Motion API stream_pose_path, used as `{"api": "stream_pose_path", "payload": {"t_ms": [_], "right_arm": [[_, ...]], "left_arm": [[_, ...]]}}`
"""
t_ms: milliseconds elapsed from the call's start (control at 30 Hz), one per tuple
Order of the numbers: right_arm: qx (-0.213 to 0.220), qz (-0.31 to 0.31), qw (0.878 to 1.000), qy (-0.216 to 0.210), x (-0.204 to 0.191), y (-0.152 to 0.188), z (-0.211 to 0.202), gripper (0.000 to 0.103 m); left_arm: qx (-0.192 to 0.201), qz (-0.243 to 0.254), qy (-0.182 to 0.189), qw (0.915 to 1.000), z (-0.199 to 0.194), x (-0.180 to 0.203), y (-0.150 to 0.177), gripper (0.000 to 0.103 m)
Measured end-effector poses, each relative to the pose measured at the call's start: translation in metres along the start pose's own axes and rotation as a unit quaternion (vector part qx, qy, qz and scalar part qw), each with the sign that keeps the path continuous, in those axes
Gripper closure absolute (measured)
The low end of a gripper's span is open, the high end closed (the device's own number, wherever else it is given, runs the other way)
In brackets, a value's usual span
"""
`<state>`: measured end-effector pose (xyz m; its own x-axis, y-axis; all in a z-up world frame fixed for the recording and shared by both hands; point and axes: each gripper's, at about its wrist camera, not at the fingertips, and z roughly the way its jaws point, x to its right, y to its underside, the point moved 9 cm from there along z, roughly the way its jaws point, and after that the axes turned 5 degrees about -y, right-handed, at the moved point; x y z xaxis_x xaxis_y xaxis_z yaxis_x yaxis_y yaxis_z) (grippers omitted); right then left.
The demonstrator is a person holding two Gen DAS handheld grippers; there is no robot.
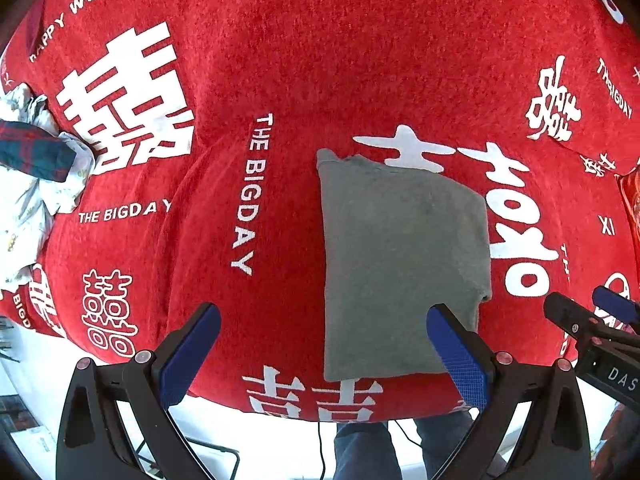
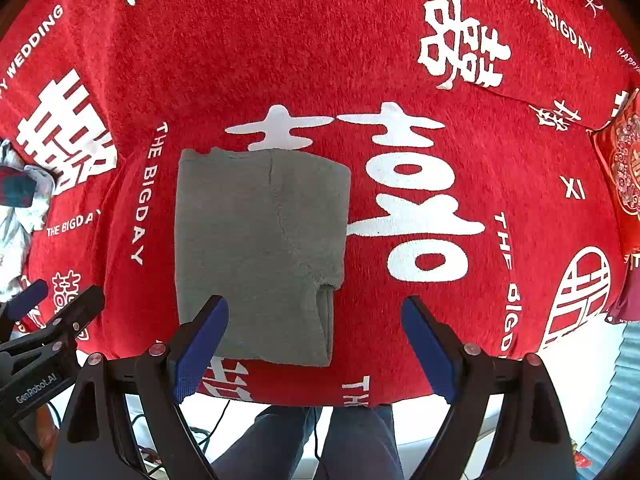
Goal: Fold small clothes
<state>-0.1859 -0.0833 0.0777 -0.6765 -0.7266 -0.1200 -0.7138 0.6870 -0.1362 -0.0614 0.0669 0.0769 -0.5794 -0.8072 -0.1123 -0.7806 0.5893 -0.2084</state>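
Note:
A small grey garment (image 1: 400, 256) lies folded in a flat rectangle on the red cloth near the front edge; it also shows in the right wrist view (image 2: 260, 248). My left gripper (image 1: 324, 320) is open and empty, held above the cloth, its right finger over the garment's near right part. My right gripper (image 2: 316, 316) is open and empty, its left finger over the garment's near left corner. Each gripper shows at the side of the other's view: the right one (image 1: 592, 312), the left one (image 2: 52, 300).
A red cloth with white lettering (image 1: 280, 60) covers the table. A pile of unfolded clothes, white patterned and dark plaid (image 1: 32, 168), lies at the left edge, and shows in the right wrist view (image 2: 16, 196). A red patterned item (image 2: 624, 168) lies at the right. The person's legs (image 2: 312, 440) are below the front edge.

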Motion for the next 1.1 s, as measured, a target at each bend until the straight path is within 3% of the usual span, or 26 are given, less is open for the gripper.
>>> {"api": "stream_pose_path", "payload": {"t_ms": [1100], "right_arm": [[0.004,0.002,1.000,-0.001,-0.0015,0.0032,-0.0020,0.013]], "left_arm": [[0.003,-0.003,0.000,1.0000,-0.0070,0.0024,0.0004,0.000]]}}
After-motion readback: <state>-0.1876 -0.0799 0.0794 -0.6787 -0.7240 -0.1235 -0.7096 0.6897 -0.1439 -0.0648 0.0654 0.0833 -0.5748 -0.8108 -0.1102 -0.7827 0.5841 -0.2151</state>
